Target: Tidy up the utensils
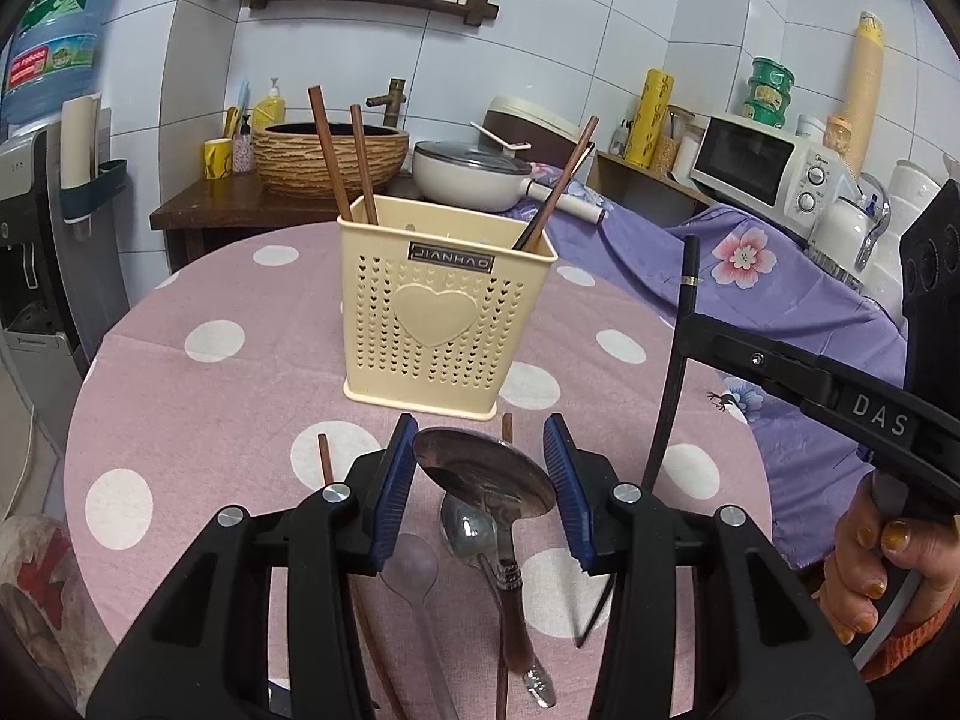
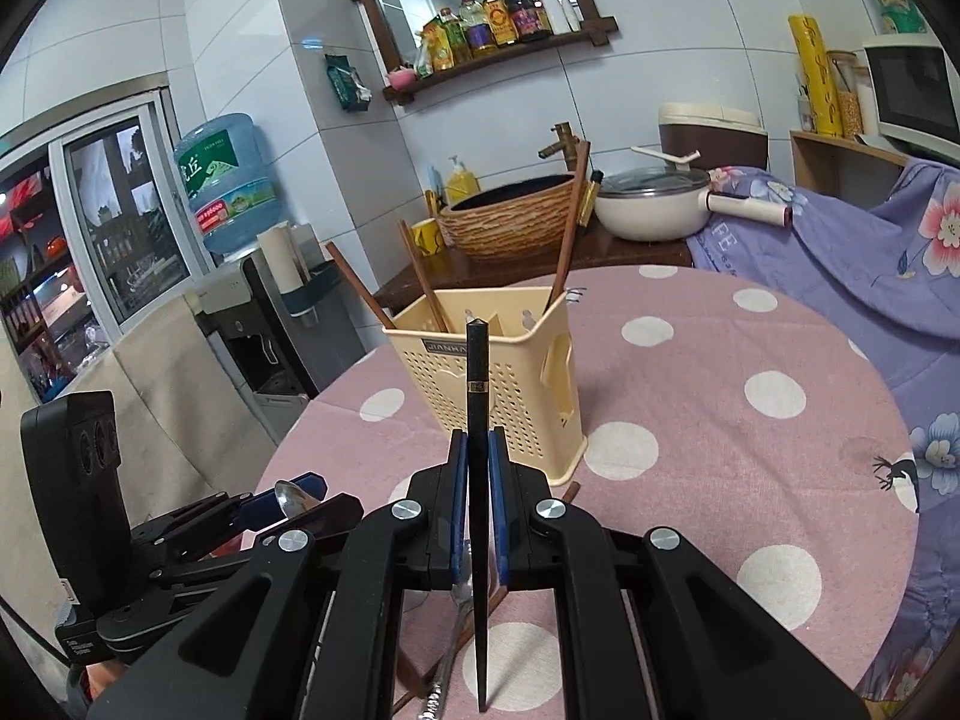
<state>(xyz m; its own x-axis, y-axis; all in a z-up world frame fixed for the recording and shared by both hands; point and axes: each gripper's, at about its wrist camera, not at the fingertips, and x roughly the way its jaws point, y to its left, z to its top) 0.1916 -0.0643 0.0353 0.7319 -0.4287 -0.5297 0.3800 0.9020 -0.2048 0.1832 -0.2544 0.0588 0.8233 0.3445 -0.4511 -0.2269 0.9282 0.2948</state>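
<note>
A cream plastic utensil holder (image 1: 444, 306) (image 2: 510, 378) with a heart on its front stands on the pink polka-dot table (image 1: 180, 396); three brown chopsticks (image 1: 327, 144) lean in it. My left gripper (image 1: 482, 426) is shut across the bowl of a metal spoon (image 1: 480, 474) with a brown handle, raised above the table in front of the holder. My right gripper (image 2: 478, 438) is shut on a black chopstick (image 2: 477, 372) with a gold band, held upright just before the holder. In the left wrist view that gripper (image 1: 690, 321) is to the right.
Under the left gripper a second metal spoon (image 1: 471, 534), a clear plastic spoon (image 1: 414, 564) and loose brown chopsticks (image 1: 324, 459) lie on the cloth. Behind the table are a woven basin (image 1: 330, 156), a white lidded pan (image 1: 474, 174), a microwave (image 1: 762, 162) and a purple flowered cover (image 1: 780, 300).
</note>
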